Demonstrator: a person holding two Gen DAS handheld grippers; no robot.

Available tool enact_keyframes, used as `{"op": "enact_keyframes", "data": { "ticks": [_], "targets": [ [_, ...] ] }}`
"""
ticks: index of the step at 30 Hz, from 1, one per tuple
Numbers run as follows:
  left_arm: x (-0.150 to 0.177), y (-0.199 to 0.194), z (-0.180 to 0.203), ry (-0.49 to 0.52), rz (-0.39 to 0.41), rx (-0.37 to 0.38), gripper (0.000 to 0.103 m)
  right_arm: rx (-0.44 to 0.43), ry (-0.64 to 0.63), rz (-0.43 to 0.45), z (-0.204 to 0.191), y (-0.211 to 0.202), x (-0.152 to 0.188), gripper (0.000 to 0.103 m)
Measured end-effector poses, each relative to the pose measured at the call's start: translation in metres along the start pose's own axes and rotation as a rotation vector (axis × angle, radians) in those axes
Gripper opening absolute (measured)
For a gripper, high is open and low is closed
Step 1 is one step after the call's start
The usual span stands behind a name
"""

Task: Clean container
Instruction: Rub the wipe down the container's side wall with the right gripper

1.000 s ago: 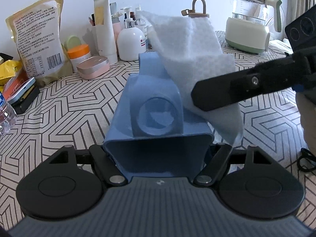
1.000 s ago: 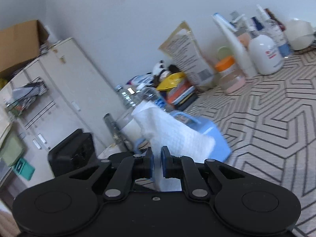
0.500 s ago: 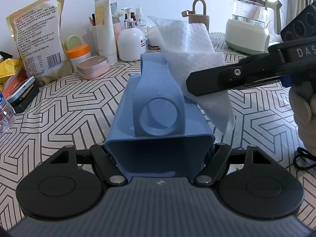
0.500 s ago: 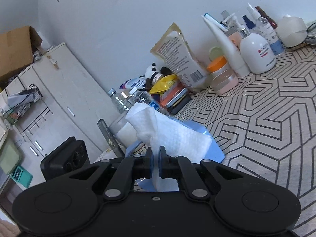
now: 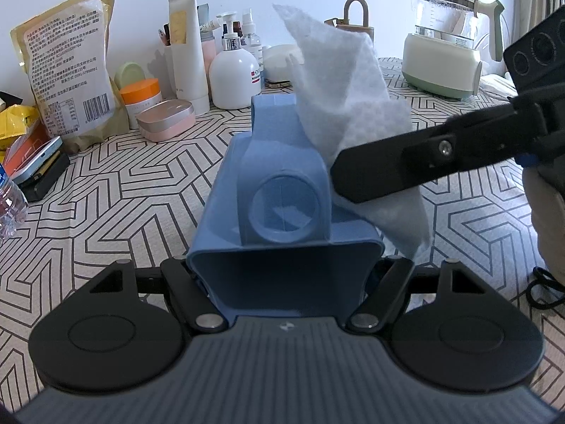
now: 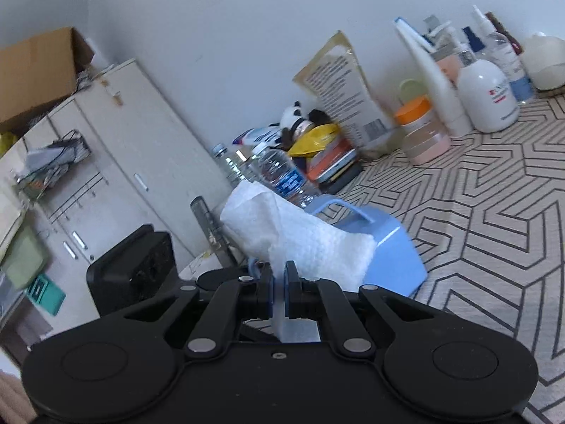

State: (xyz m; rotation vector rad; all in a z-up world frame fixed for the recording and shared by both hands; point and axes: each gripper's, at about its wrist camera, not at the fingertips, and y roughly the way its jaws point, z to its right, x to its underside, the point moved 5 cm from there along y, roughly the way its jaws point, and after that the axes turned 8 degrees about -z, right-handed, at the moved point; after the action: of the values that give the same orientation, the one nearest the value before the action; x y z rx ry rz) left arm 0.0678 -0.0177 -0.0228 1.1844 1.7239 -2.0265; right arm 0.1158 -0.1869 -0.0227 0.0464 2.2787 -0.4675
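A blue plastic container [image 5: 279, 141] with a loop handle lies on its side on the patterned tablecloth, its open end toward the left wrist camera. My left gripper [image 5: 286, 275] is shut on that near end, one finger on each side wall. A white wipe [image 5: 346, 81] hangs against the container's right side, and one black finger [image 5: 406, 162] of the right gripper reaches in from the right over it. From the right wrist view, my right gripper [image 6: 279, 275] is shut on the wipe [image 6: 300, 236], which drapes in front of the container [image 6: 388, 247].
Along the back wall stand a printed pouch [image 5: 67, 70], an orange-lidded jar [image 5: 141, 97], a pink tin [image 5: 166, 118], a white pump bottle [image 5: 235, 74] and a glass kettle [image 5: 443, 39]. Water bottles [image 6: 279, 173] and a white cabinet [image 6: 116, 162] are at the table's left end.
The right gripper has shifted slightly along the container's right side with the wipe, whose upper flap has changed shape. The left gripper and the container have stayed still.
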Motion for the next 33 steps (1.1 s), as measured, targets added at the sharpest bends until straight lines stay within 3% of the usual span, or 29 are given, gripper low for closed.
{"op": "enact_keyframes", "data": {
  "ticks": [12, 22, 33],
  "targets": [
    [0.003, -0.002, 0.002, 0.007, 0.001, -0.004, 0.074, 0.136, 0.029, 0.059, 0.015, -0.008, -0.009, 0.006],
    [0.007, -0.007, 0.007, 0.01, 0.001, -0.007, 0.074, 0.021, -0.05, -0.006, -0.005, 0.01, -0.005, 0.005],
    [0.008, -0.009, 0.009, 0.015, 0.001, -0.009, 0.074, 0.092, 0.02, 0.054, 0.011, -0.005, -0.007, 0.005]
  ]
}}
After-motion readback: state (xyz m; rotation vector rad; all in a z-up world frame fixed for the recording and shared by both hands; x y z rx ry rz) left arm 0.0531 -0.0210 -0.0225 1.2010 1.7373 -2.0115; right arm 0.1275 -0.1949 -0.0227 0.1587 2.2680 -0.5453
